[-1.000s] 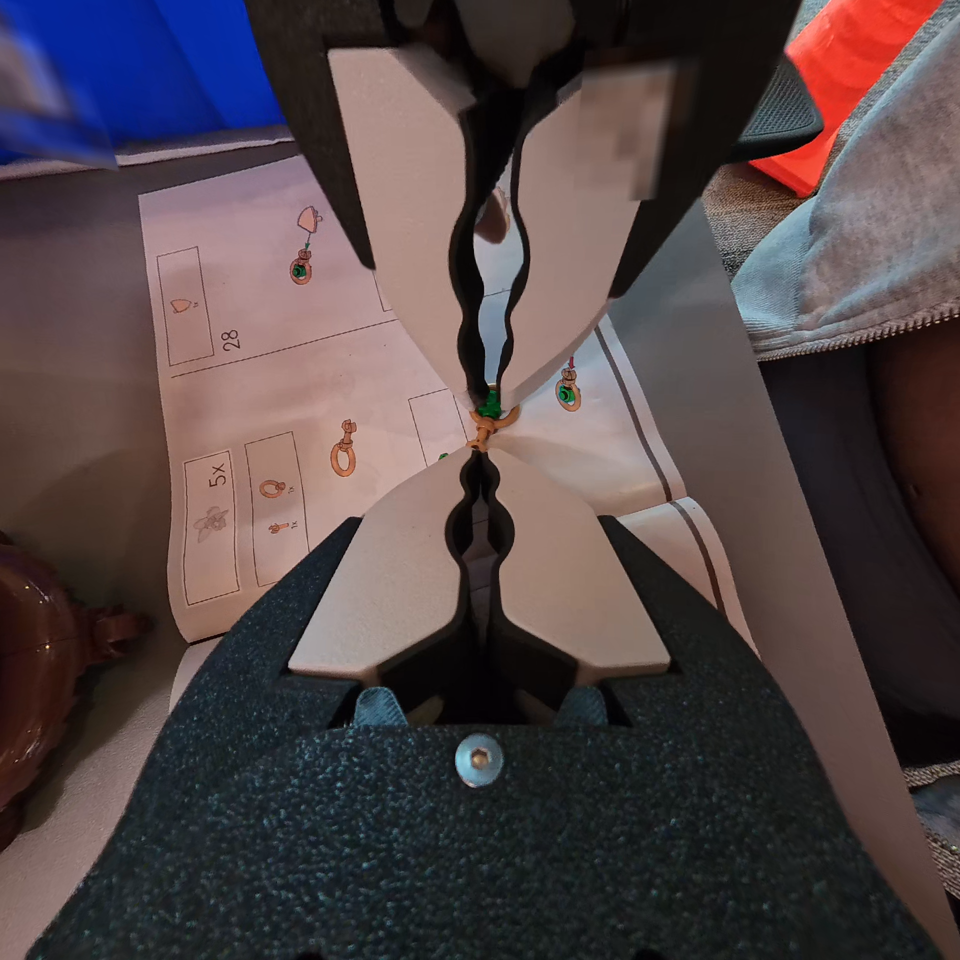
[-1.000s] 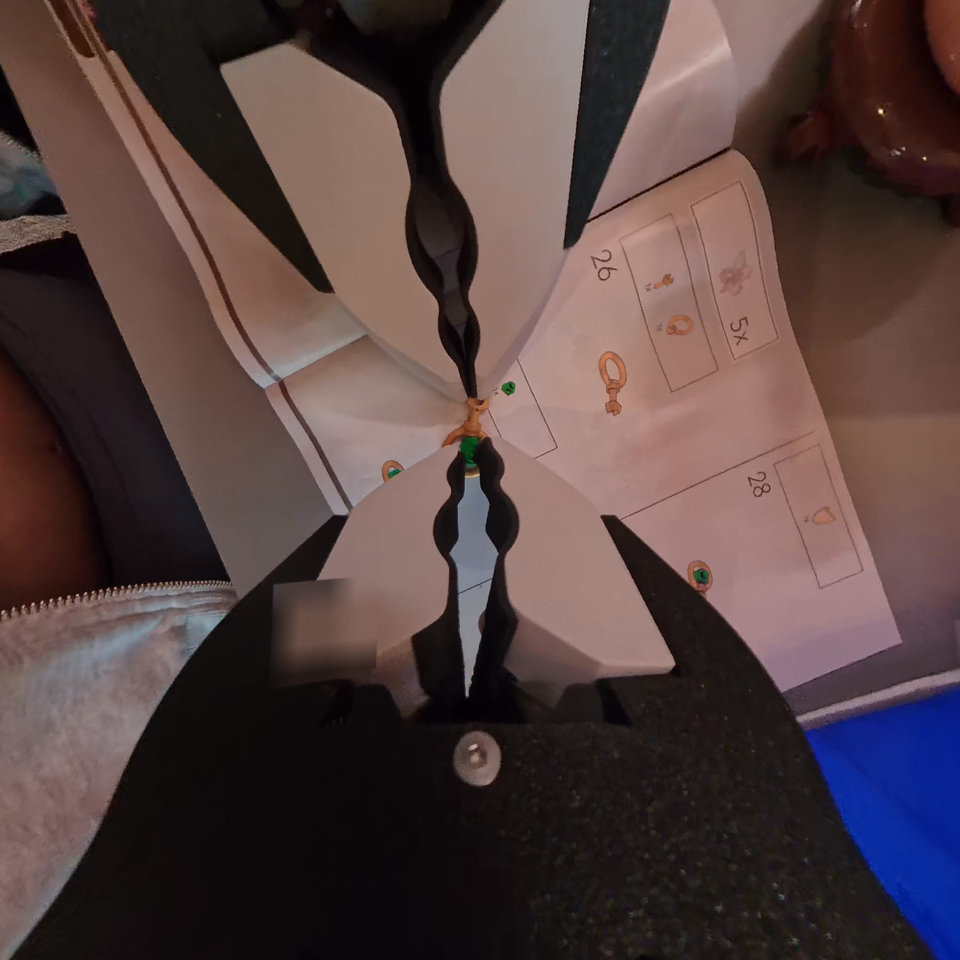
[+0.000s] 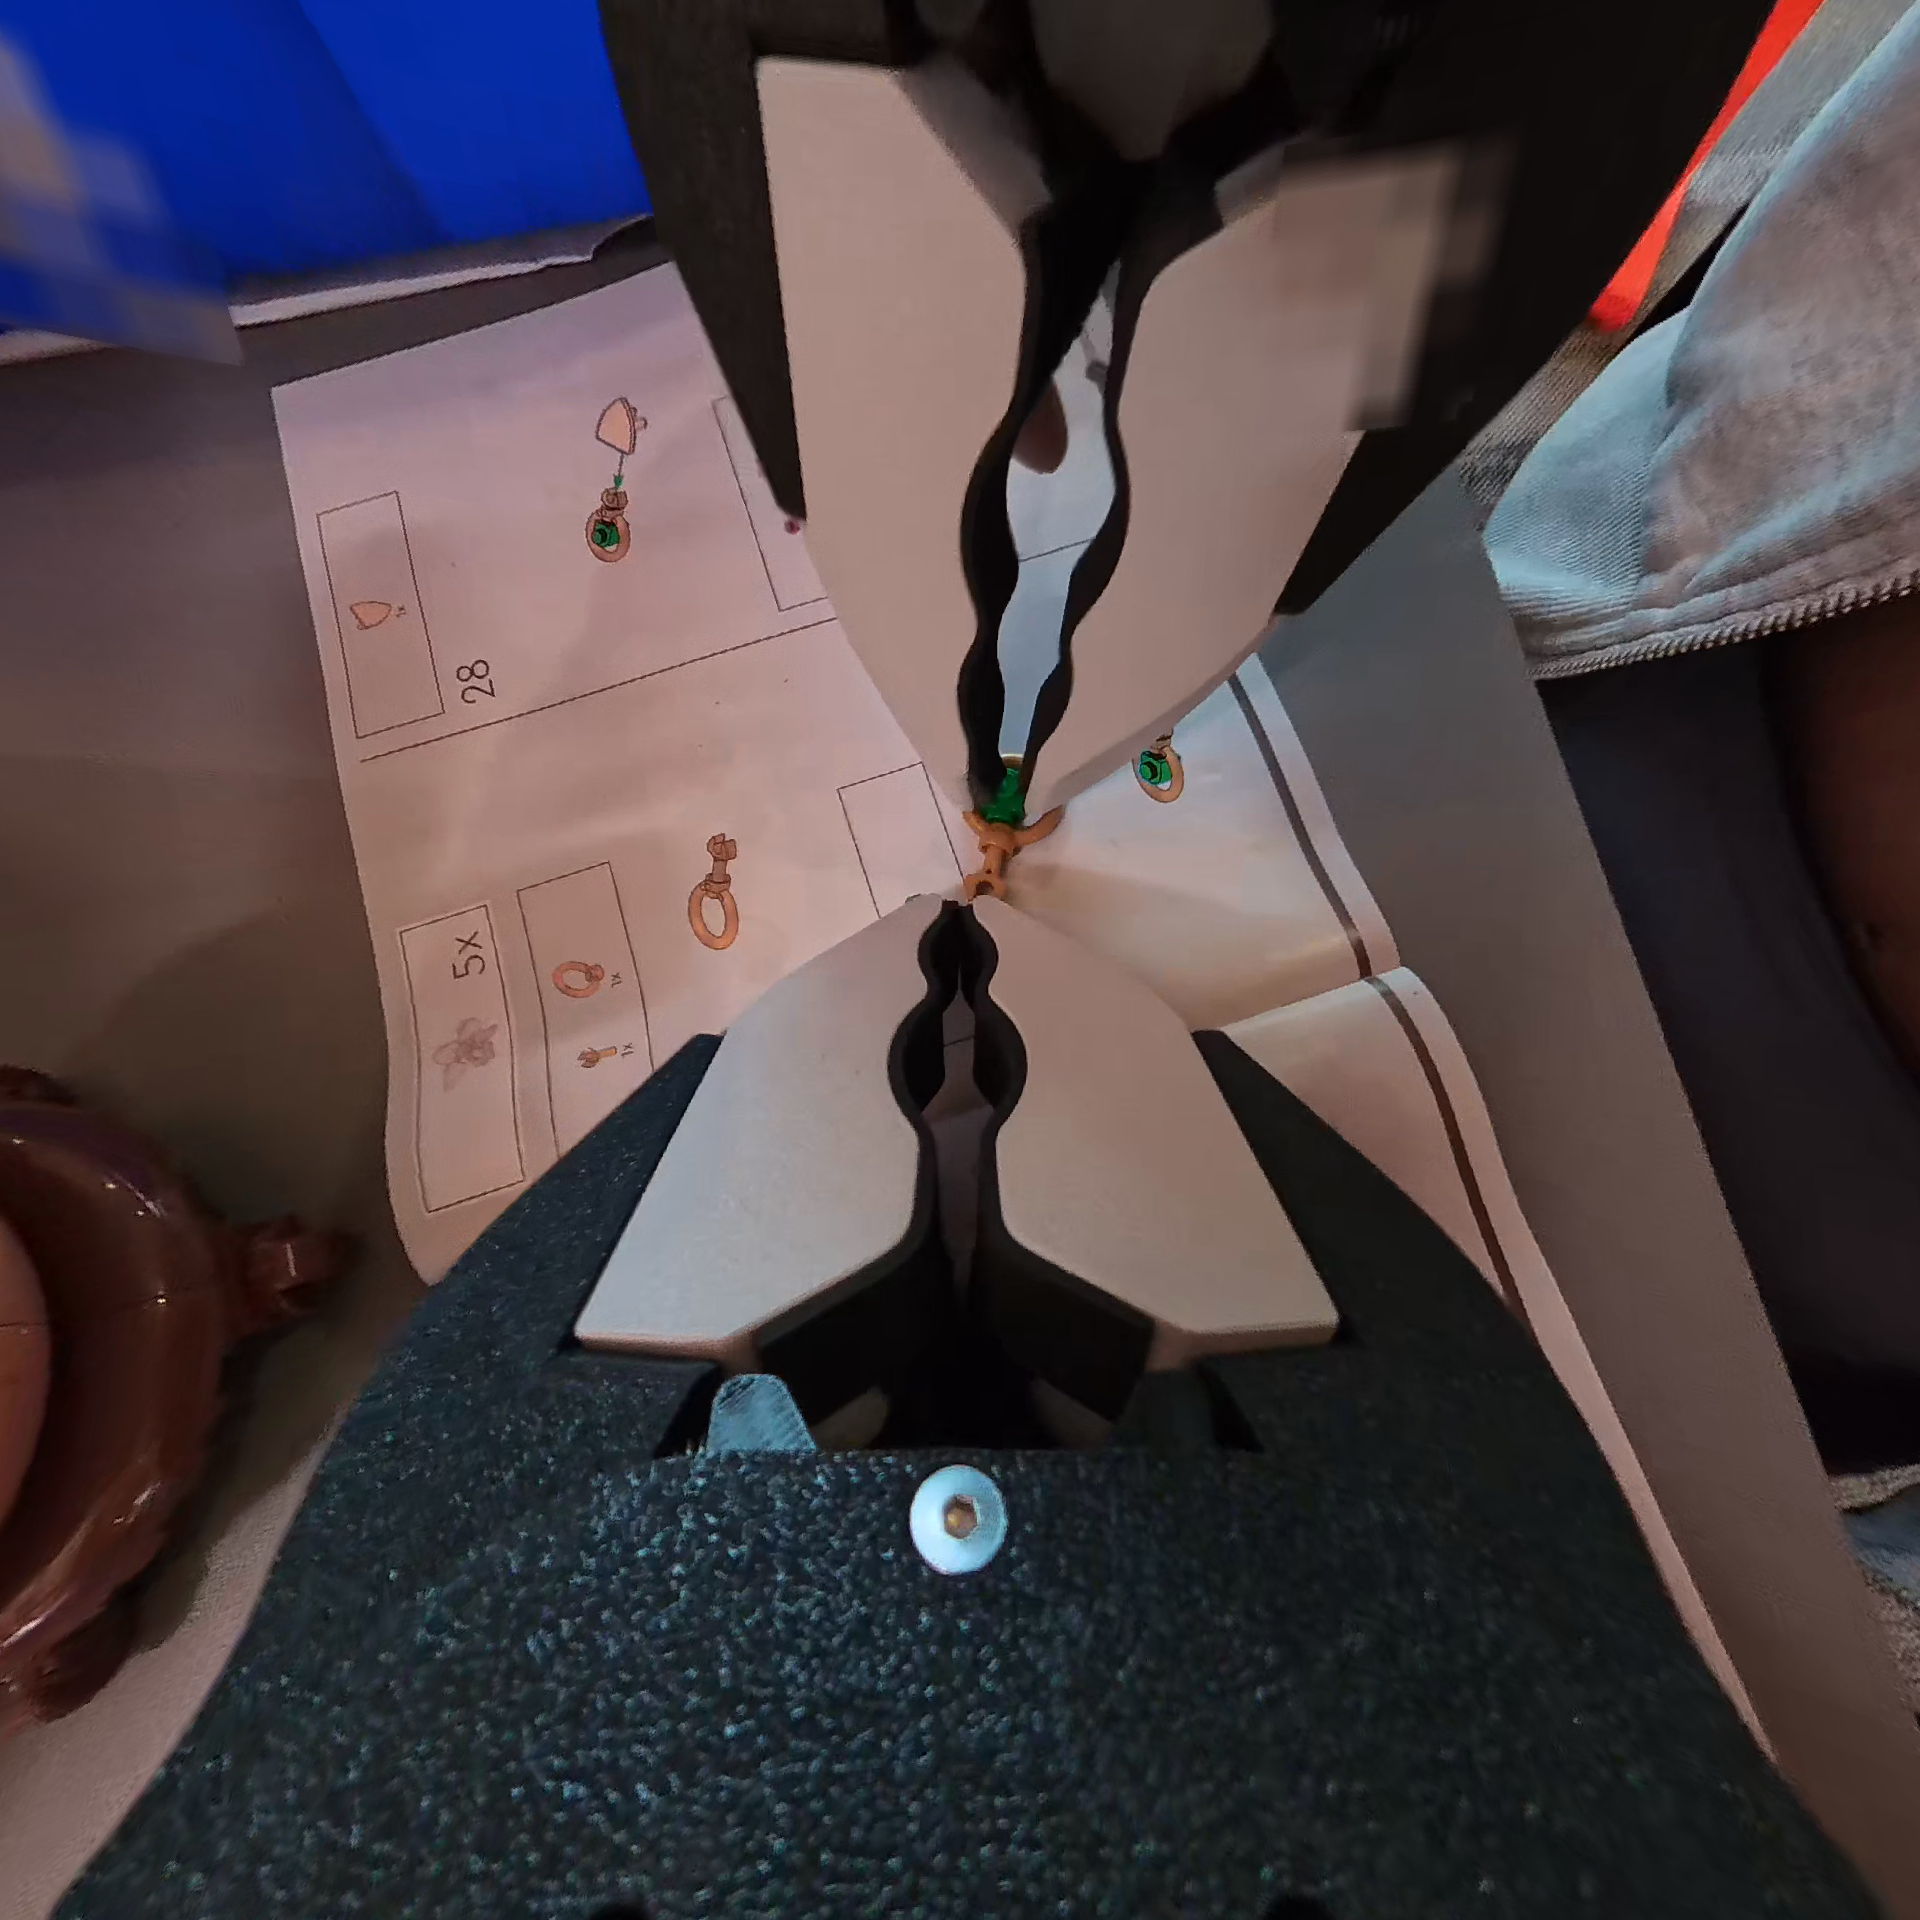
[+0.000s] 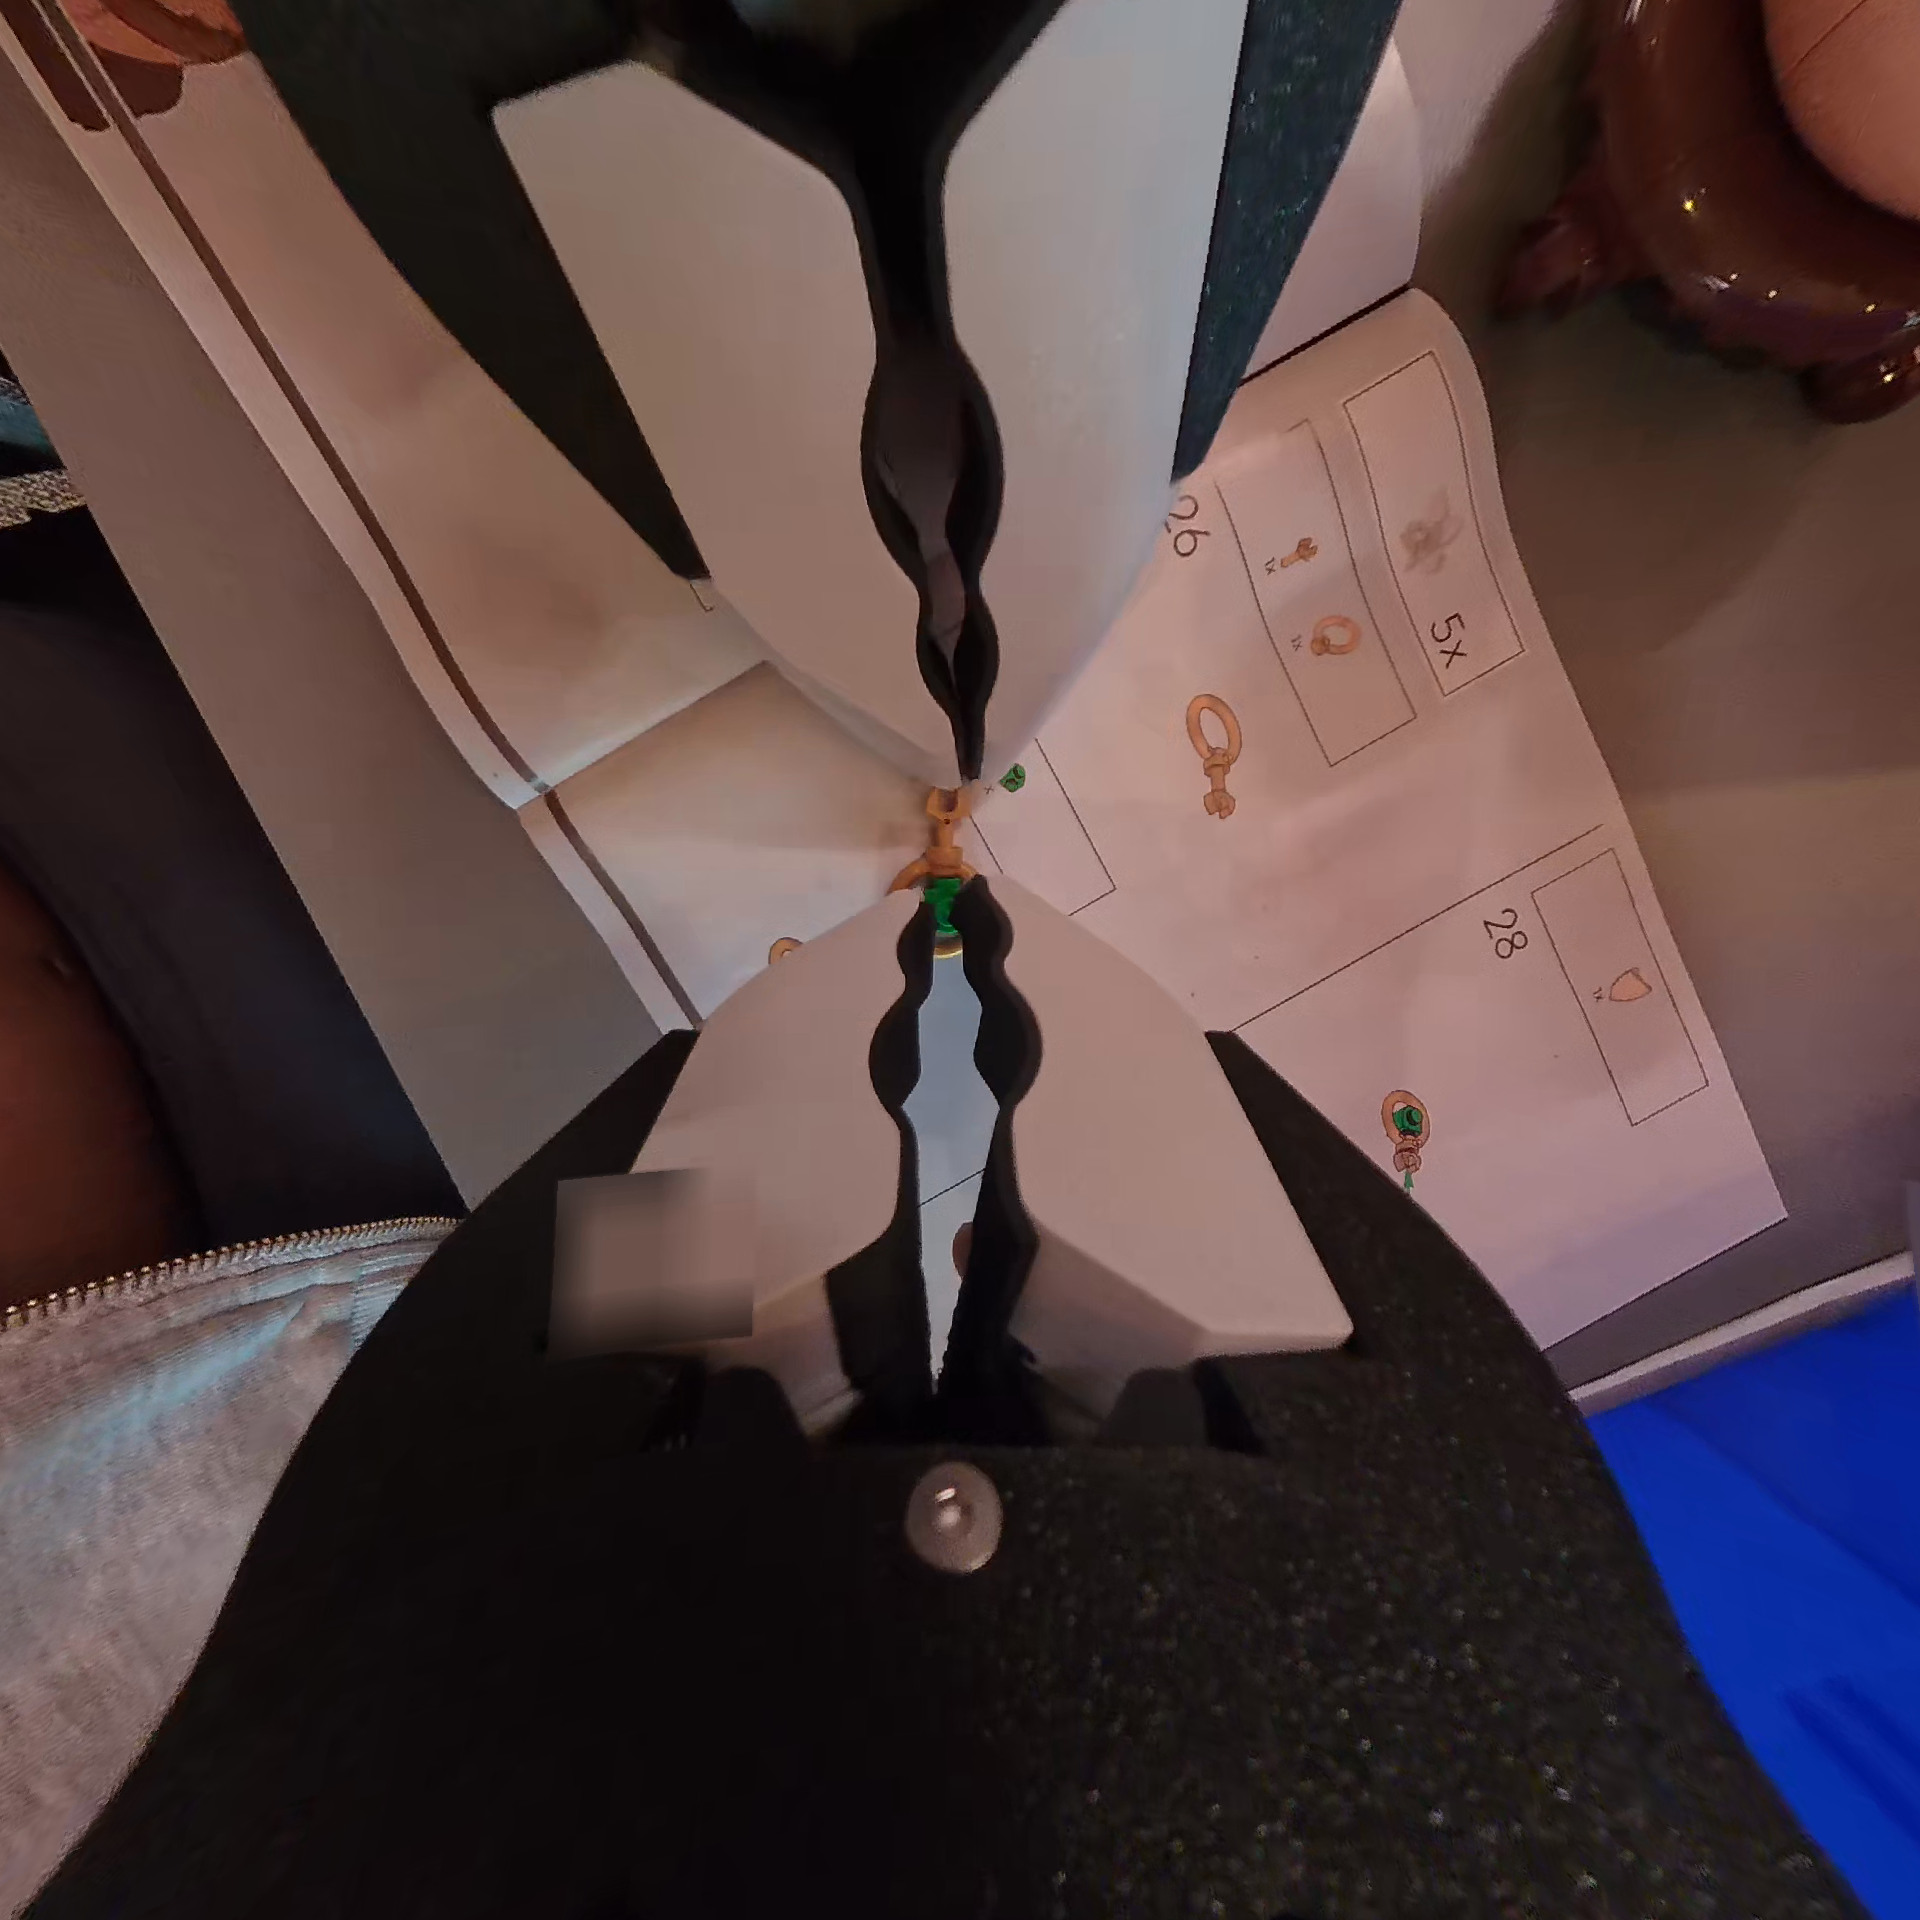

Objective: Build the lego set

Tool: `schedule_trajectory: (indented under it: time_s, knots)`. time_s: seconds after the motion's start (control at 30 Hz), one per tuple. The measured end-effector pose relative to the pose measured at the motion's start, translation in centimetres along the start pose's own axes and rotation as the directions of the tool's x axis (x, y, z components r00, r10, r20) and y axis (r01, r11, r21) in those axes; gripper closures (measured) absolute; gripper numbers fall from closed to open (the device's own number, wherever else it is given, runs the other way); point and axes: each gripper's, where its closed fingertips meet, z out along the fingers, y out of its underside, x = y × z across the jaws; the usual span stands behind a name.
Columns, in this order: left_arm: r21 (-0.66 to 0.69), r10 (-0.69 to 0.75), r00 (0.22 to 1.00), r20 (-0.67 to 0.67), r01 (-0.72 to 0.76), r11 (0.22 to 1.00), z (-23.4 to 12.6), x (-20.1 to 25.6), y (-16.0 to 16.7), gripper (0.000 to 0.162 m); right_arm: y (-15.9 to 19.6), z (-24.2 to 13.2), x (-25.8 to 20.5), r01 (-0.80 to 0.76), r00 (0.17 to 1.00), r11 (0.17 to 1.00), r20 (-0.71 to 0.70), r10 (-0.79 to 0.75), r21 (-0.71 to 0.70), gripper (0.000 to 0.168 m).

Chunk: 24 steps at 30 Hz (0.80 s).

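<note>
A small tan ring with a stem (image 3: 995, 847) hangs between my two grippers, which face each other tip to tip over the open instruction booklet (image 3: 582, 790). My right gripper (image 4: 941, 906) is shut on a green stud (image 4: 943, 894) seated in the tan ring (image 4: 943, 857). It enters the left wrist view from the top (image 3: 1006, 781). My left gripper (image 3: 961, 909) is shut, its tips at the free end of the stem. It enters the right wrist view from the top (image 4: 966, 771). I cannot tell whether it pinches the stem or only touches it.
The booklet (image 4: 1351, 935) lies on a grey table. A glossy brown round piece (image 3: 94, 1351) sits by the booklet and also shows in the right wrist view (image 4: 1766, 229). A blue object (image 3: 416, 114) lies beyond. A person's grey zipped garment (image 3: 1714, 436) borders the table edge. My two grippers' fingertips are within a few centimetres of each other. Left tips and right tips are each some 15 centimeters from the glossy brown round piece (image 3: 94, 1351).
Little has changed. Both grippers stay tip to tip on the tan and green piece; slightly more of the stem shows between the tips.
</note>
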Motion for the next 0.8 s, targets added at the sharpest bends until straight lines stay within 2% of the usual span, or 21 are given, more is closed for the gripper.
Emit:
schedule_trajectory:
  time_s: [0.17, 0.2, 0.23, 0.27, 0.33, 0.43, 0.47, 0.6, 0.67, 0.8]
  knots:
    - [0.05, -0.024, 1.0, 0.004, 0.023, 0.998, 0.0, 0.0, -0.3, 0.162, -0.1, 0.1, 0.0, -0.008, 1.0, 1.0, 0.009, 0.008, 0.018, 0.163]
    - [0.08, -0.017, 0.999, -0.041, 0.021, 0.997, 0.2, 0.8, -1.0, 0.162, -0.2, 0.1, 0.0, -0.007, 1.0, 1.0, 0.007, 0.007, 0.023, 0.163]
    - [0.054, -0.003, 0.994, -0.106, 0.009, 0.999, 0.9, 2.2, -1.2, 0.162, -0.3, 0.1, 0.0, 0.0, 1.0, 0.999, 0.007, 0.0, 0.035, 0.163]
    - [0.04, 0.016, 0.994, -0.109, -0.012, 0.999, 1.3, 2.6, -1.3, 0.162, -0.1, 0.1, 0.0, -0.011, 1.0, 0.999, 0.007, 0.01, 0.047, 0.162]
    - [0.027, 0.021, 0.998, -0.066, -0.02, 0.999, 1.0, 1.9, -1.0, 0.162, -0.1, 0.1, 0.1, -0.027, 1.0, 0.998, 0.011, 0.027, 0.05, 0.163]
    - [0.118, 0.004, 1.0, 0.01, -0.005, 0.993, -1.6, 0.2, -1.7, 0.162, -0.1, 0.0, 0.1, -0.021, 1.0, 0.998, 0.004, 0.021, 0.051, 0.163]
    - [0.111, 0.002, 1.0, 0.029, -0.005, 0.994, -2.1, -0.2, -1.5, 0.162, -0.1, 0.0, 0.1, -0.024, 1.0, 0.999, 0.01, 0.023, 0.046, 0.163]
    - [-0.042, 0.057, 0.997, 0.048, -0.055, 0.998, -0.2, -0.4, 0.4, 0.162, 0.0, 0.0, 0.0, 0.003, 1.0, 1.0, 0.013, -0.003, 0.024, 0.163]
    - [-0.06, 0.087, 0.995, 0.052, -0.084, 0.995, -0.1, -0.2, 0.4, 0.162, 0.0, 0.0, 0.0, 0.002, 1.0, 1.0, 0.013, -0.002, 0.03, 0.163]
    - [-0.003, 0.051, 0.998, 0.041, -0.051, 0.999, 0.0, -0.1, 0.2, 0.162, 0.0, 0.0, 0.0, 0.005, 1.0, 0.999, 0.013, -0.005, 0.051, 0.163]
